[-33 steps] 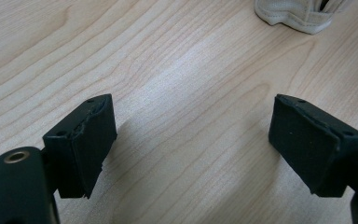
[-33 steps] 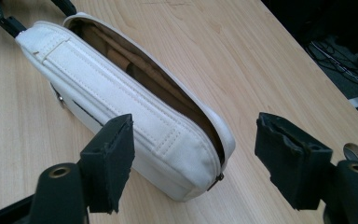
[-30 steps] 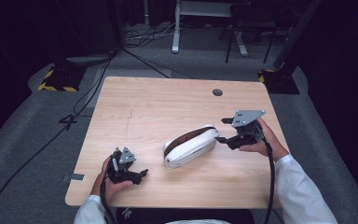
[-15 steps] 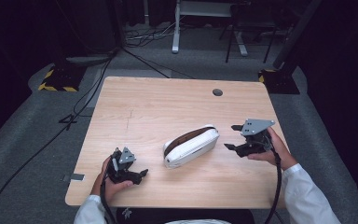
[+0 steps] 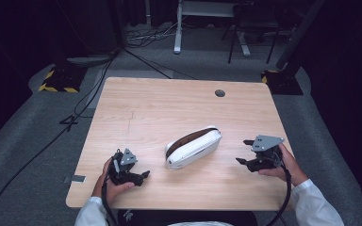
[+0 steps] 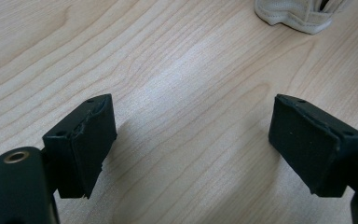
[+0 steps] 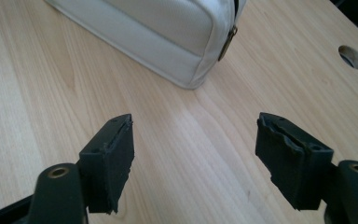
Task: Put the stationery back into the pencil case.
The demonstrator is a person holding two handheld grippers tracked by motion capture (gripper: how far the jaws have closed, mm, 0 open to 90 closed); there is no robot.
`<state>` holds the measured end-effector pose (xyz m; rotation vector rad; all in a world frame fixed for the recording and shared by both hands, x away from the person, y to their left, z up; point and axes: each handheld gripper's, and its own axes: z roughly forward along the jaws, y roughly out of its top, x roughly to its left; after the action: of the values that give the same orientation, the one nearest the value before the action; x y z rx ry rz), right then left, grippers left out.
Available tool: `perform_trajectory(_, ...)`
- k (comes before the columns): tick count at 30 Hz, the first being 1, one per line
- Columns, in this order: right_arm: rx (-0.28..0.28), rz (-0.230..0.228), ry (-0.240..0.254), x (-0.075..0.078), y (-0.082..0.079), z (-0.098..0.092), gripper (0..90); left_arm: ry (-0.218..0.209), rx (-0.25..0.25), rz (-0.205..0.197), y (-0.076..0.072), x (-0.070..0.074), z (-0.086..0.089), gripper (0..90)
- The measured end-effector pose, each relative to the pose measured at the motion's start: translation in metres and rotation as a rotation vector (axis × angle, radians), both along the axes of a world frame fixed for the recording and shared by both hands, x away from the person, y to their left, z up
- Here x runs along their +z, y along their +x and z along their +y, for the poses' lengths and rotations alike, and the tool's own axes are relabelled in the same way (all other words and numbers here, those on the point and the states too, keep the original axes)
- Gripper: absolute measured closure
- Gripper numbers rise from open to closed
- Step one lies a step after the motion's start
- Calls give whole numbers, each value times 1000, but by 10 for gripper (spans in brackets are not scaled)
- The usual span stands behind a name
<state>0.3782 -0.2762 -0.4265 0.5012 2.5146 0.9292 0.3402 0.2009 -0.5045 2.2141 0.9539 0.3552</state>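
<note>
I judge I'm at the approach step: my right hand-held gripper sits at the lower right of the high view, jaws spread wide and empty, facing the white pouch. My left hand-held gripper, lower left, is likewise wide open and holds nothing. The pouch lies at the middle of the surface, its long axis running lower left to upper right, with the zipper pull at the end nearest my right jaws. Next, I'd say, comes closing in on that end.
</note>
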Motion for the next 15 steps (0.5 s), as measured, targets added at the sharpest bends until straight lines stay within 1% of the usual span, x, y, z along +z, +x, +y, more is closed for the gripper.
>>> perform_trajectory(3,-22,11,10,-7,-5,-7,290,0,0,0,0,0,0,154)
perform_trajectory(5,-32,13,6,-11,-8,-13,288,0,0,0,0,0,0,154)
perform_trajectory(11,-62,44,37,-28,-16,-28,288,0,0,0,0,0,0,154)
perform_trajectory(13,-75,44,36,-33,-19,-34,287,0,0,0,0,0,0,154)
perform_trajectory(15,-84,57,45,-36,-20,-39,286,0,0,0,0,0,0,154)
